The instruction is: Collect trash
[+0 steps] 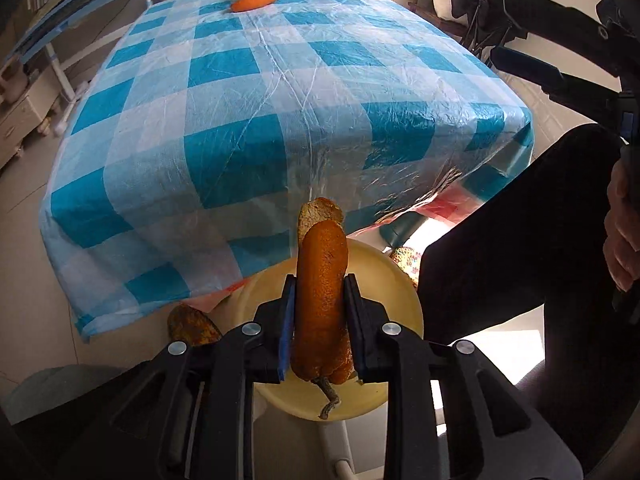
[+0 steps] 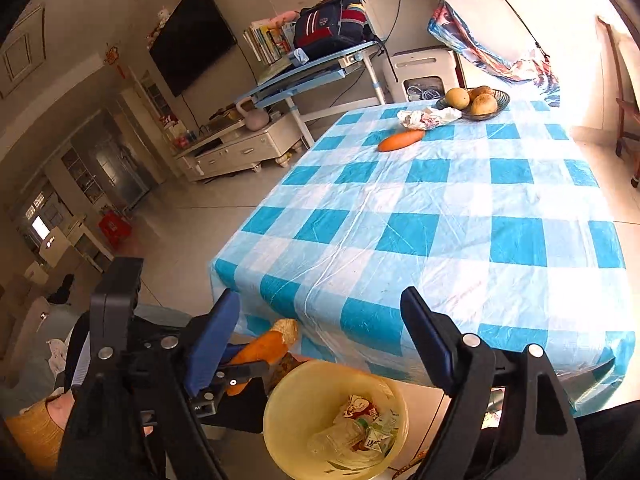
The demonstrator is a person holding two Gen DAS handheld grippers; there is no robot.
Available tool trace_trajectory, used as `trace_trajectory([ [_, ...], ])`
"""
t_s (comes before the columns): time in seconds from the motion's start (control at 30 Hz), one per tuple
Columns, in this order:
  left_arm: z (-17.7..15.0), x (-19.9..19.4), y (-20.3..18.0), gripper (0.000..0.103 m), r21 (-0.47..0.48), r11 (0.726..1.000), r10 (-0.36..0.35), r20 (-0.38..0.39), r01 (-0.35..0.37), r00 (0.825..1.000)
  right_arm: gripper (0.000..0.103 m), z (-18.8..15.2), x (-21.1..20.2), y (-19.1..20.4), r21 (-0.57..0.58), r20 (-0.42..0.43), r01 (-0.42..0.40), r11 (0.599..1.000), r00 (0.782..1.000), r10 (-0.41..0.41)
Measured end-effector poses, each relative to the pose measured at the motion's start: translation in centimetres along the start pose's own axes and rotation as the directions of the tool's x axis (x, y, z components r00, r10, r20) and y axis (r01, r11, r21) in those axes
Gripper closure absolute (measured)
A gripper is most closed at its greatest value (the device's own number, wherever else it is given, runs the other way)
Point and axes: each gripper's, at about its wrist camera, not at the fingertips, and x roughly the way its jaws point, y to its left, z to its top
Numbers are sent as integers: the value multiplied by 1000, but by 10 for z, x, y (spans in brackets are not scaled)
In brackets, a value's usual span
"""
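A living room with pale floor tiles holds a long table under a blue-and-white checked plastic tablecloth (image 2: pixel 460 216), creased and glossy, its edges hanging over the sides. At the table's far end stand a dark glass bowl of round brownish fruit (image 2: pixel 476 102), a crumpled white wrapper (image 2: pixel 428 117) just beside it, and a whole orange carrot (image 2: pixel 401 141) lying near the wrapper on the cloth. Behind, a black flat television (image 2: pixel 192 36) hangs on the wall above a cream low cabinet (image 2: pixel 240 152), and a blue-framed desk (image 2: pixel 316 68) carries books and a dark navy backpack (image 2: pixel 332 24).

On the floor by the table's near corner sits a round pale yellow plastic bin (image 2: pixel 336 420), already holding wrappers, cartons and a clear bottle. The left gripper (image 1: pixel 320 308) is clamped around a half-eaten orange carrot with a bitten, pale tip (image 1: pixel 322 280), holding it over the bin's rim with its stem end towards the camera. The right gripper (image 2: pixel 320 344) stands wide apart with nothing between its blue-padded fingers, hovering above the bin beside the table edge.
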Motion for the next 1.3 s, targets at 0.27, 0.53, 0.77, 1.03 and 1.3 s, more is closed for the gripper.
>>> trace_trajectory([
  [0.27,4,-5,-14,33,59,993,101,47,-104,994,22,8,-13,-29,183,80,0,983,997,-14],
  [0.53,31,-94,26,7,-285,926,346,387,-246,855,16,-2,-23,-4,-10,111,168,986,980,-166],
  [0.77,27,-116,57,7,-388,891,396,408,-237,823,15,-14,-6,17,-190,95,278,942,960,-264],
  [1.03,15,-114,82,7,-497,841,419,350,-213,838,15,-20,13,29,-278,61,334,901,942,-330],
  [1.3,22,-108,66,7,-441,850,456,346,-287,820,14,-25,16,37,-326,57,355,876,933,-356],
])
